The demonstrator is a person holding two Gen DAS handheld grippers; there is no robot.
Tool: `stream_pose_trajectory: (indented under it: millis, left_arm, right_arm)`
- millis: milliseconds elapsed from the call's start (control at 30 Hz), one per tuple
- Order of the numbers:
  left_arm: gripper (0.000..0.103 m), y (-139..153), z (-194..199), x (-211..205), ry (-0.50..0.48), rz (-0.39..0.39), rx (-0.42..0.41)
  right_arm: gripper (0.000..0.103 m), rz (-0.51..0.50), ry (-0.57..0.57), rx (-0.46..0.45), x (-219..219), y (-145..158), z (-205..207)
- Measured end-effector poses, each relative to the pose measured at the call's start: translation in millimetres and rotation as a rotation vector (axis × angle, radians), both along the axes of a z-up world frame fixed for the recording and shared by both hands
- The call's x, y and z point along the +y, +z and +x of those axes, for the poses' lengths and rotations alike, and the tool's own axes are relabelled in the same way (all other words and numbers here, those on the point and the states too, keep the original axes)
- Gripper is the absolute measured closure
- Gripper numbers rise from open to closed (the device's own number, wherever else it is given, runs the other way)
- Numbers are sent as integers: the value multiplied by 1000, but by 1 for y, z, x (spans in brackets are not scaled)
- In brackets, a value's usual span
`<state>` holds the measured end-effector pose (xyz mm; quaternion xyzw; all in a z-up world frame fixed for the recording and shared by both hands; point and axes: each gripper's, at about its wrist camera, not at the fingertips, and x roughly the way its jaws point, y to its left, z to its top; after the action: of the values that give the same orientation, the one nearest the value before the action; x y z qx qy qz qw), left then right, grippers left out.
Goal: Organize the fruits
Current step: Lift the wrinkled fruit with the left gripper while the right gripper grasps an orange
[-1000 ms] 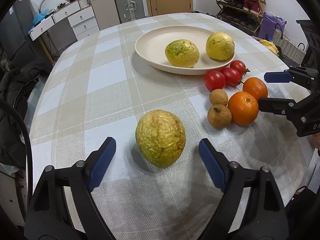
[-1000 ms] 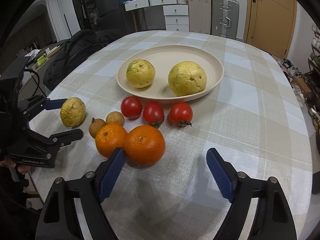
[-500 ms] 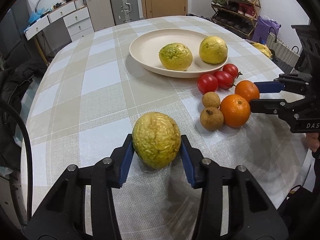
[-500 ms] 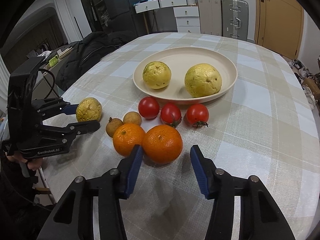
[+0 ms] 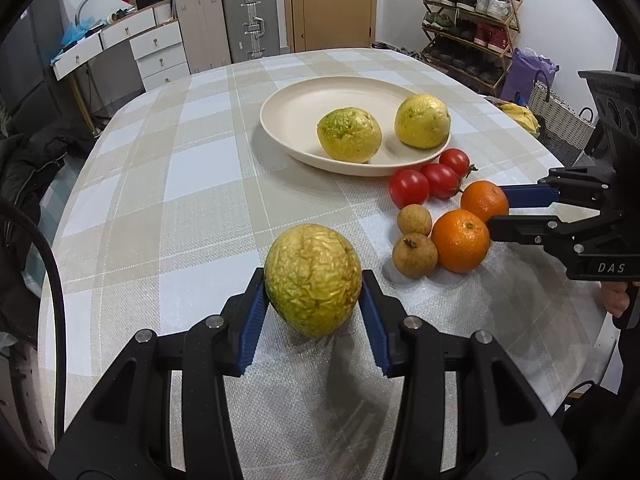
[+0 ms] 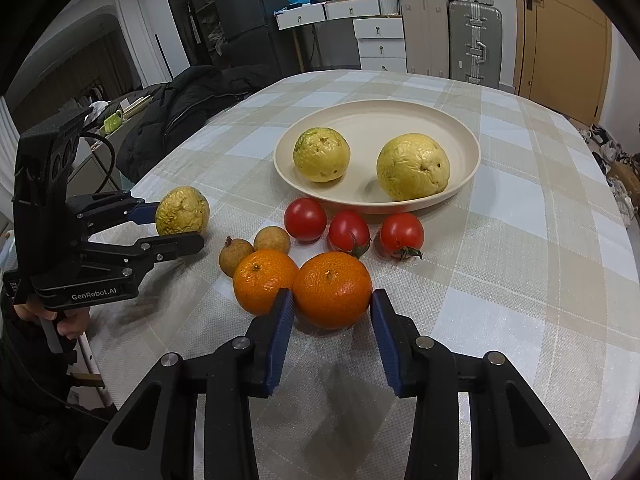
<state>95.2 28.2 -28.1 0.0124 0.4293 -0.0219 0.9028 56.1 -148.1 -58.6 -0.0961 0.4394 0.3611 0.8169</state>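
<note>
My left gripper [image 5: 313, 288] is shut on a wrinkled yellow-green fruit [image 5: 313, 280] just above the checked tablecloth; it also shows in the right wrist view [image 6: 182, 216]. My right gripper [image 6: 331, 308] is shut on an orange [image 6: 332, 289], its pads touching both sides. A second orange [image 6: 262, 280] touches it on the left. A cream plate [image 6: 400, 120] holds two yellow fruits [image 6: 321, 155] [image 6: 413, 167]. Three tomatoes [image 6: 348, 230] lie in front of the plate. Two small brown fruits [image 6: 272, 240] [image 6: 235, 255] lie beside the oranges.
The table's near edge runs under both grippers. A dark jacket [image 6: 188, 104] lies off the table's far left side. Drawers and suitcases [image 6: 472, 44] stand behind the table. A shoe rack [image 5: 472, 8] and a basket [image 5: 560, 112] stand at the other side.
Both grippers went from wide open to shut: the left closed on the wrinkled fruit, the right closed on the nearer orange. Both moved slightly forward.
</note>
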Motion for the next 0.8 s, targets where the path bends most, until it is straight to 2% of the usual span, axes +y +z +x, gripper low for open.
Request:
stream_pose_trajectory:
  millis: [500, 800]
  left_arm:
    - [61, 10, -5, 4, 20, -32, -56]
    - [61, 17, -7, 4, 33, -51, -97]
  right_arm:
    - [63, 25, 1, -31, -7, 8, 0]
    - [63, 80, -3, -69, -12, 23, -5]
